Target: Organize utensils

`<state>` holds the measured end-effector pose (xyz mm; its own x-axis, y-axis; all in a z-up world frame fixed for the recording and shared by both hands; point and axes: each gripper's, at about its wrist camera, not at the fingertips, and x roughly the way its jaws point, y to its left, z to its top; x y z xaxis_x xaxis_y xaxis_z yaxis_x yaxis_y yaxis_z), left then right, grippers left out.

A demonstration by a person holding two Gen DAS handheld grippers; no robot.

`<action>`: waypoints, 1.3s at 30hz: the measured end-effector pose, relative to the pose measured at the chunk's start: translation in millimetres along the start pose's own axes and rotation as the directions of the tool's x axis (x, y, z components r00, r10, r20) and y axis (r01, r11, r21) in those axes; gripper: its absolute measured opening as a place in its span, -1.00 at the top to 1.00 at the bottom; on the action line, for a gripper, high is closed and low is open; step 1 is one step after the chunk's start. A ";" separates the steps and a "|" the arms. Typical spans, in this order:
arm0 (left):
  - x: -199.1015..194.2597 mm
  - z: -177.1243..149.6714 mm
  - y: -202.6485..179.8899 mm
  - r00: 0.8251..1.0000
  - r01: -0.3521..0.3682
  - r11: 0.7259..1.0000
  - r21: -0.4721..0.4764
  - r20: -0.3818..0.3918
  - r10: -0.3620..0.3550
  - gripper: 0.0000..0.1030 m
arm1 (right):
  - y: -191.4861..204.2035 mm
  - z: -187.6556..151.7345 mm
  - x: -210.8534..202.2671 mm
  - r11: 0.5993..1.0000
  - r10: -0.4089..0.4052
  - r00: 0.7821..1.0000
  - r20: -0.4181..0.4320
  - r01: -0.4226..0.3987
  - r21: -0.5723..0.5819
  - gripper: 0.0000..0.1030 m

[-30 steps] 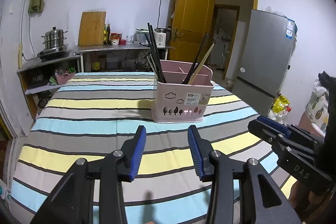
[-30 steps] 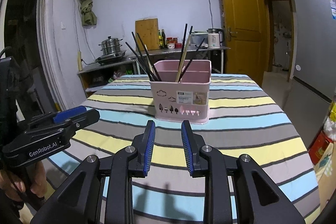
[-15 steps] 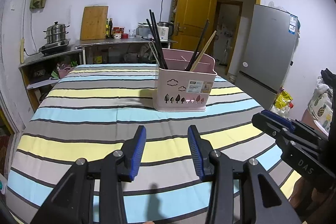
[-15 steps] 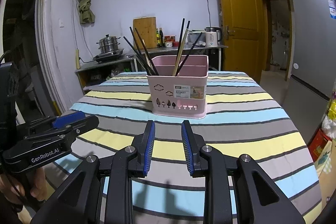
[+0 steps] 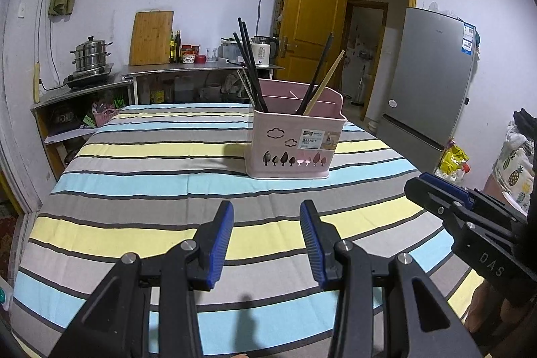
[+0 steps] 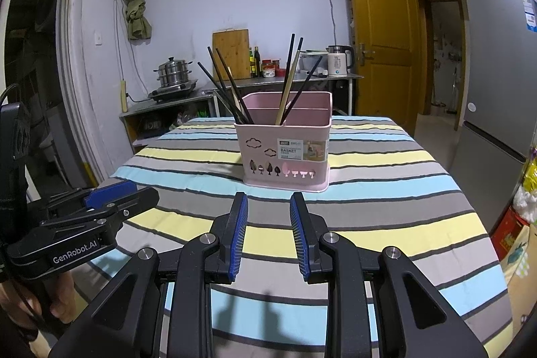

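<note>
Basket, pink plastic, divided (image 6: 285, 150), stands at twelve o'clock of right gripper (image 6: 268, 217), one o'clock of left gripper (image 5: 266, 232). Both spread, empty. Black chopsticks (image 6: 223, 83) lean leftward; right gripper probably nearer.

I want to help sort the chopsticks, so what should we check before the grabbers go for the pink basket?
1. Left gripper open and holding nothing: ok.
2. Right gripper open and holding nothing: ok.
3. Pink basket standing upright on the striped tablecloth: ok.
4. Nothing lying on the cloth between the grippers and the basket: ok.
5. Chopsticks sorted by kind: not ok; a wooden chopstick stands among black chopsticks on one side, while more black ones lean on the other side.
6. How the basket is divided inside: cannot tell fully from here.
</note>
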<state>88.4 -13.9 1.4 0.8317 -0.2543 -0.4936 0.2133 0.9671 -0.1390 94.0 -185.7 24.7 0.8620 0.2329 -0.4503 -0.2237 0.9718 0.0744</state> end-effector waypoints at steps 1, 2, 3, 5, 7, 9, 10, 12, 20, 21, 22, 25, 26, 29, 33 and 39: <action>0.0 0.0 -0.1 1.000 0.001 1.000 0.000 0.000 -0.001 0.17 | 0.0 0.1 0.0 1.000 0.000 1.000 0.000 0.000 0.000 0.48; 0.0 0.1 -0.3 1.000 0.000 1.000 0.000 0.000 0.000 0.17 | 0.0 0.0 0.0 1.000 0.001 1.000 0.000 -0.001 0.000 0.48; 0.0 0.2 -0.3 1.000 0.000 1.000 0.001 0.000 0.000 0.17 | 0.1 -0.1 0.0 1.000 0.000 1.000 0.000 0.000 0.000 0.48; 0.0 0.2 -0.4 1.000 0.001 1.000 0.000 0.000 -0.001 0.17 | 0.3 0.1 -0.2 1.000 0.000 1.000 0.000 0.000 0.000 0.48; 0.1 0.2 -0.6 1.000 0.001 1.000 0.001 -0.001 -0.001 0.16 | 0.3 -0.2 -0.1 1.000 0.000 1.000 0.000 0.000 0.000 0.48; -0.2 -0.3 -0.2 1.000 0.002 1.000 0.001 -0.001 -0.002 0.16 | 0.3 -0.1 0.0 1.000 -0.001 1.000 0.000 0.001 0.000 0.48; -0.4 -0.4 -0.1 1.000 0.002 1.000 0.002 -0.002 -0.002 0.17 | 0.2 0.1 -0.1 1.000 0.000 1.000 0.000 0.000 0.001 0.48; -0.3 -0.5 -0.4 1.000 0.002 1.000 0.002 -0.002 -0.002 0.16 | 0.2 0.0 0.0 1.000 -0.001 1.000 0.000 0.001 0.002 0.48; -0.4 -1.1 0.3 1.000 0.006 1.000 0.001 -0.004 -0.006 0.17 | 0.0 0.0 -0.4 1.000 -0.001 1.000 0.000 0.001 0.002 0.48; -0.3 -1.0 0.3 1.000 0.006 1.000 0.003 -0.004 -0.006 0.17 | 0.1 0.1 -0.5 1.000 -0.001 1.000 0.000 0.001 0.002 0.48; -0.6 -1.3 0.4 1.000 0.007 1.000 0.003 -0.005 -0.007 0.17 | 0.0 0.0 -0.5 1.000 -0.001 1.000 0.000 0.001 0.003 0.48; -0.9 -1.5 0.4 1.000 0.008 1.000 0.005 -0.006 -0.008 0.16 | -0.1 -0.1 -0.4 1.000 -0.001 1.000 0.000 0.001 0.003 0.48; -0.6 -1.2 0.1 1.000 0.008 1.000 0.004 -0.006 -0.008 0.16 | -0.2 -0.1 -0.5 1.000 -0.001 1.000 0.001 0.001 0.003 0.48; -0.8 -0.9 0.1 1.000 0.008 1.000 0.005 -0.005 -0.008 0.17 | 0.2 0.4 -1.0 1.000 -0.001 1.000 0.002 0.001 0.004 0.48; -1.1 -1.0 0.0 1.000 0.008 1.000 0.006 -0.005 -0.008 0.16 | 0.6 1.0 -1.5 1.000 -0.002 1.000 0.001 0.002 0.004 0.48; -1.4 0.2 -0.3 1.000 0.009 1.000 0.008 -0.005 -0.009 0.17 | 0.3 0.9 -1.3 1.000 -0.001 1.000 0.000 0.001 0.004 0.48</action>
<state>87.3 -13.8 2.3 0.8272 -0.2632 -0.4965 0.2250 0.9647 -0.1365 93.3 -185.6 26.1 0.8623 0.2321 -0.4500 -0.2210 0.9722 0.0779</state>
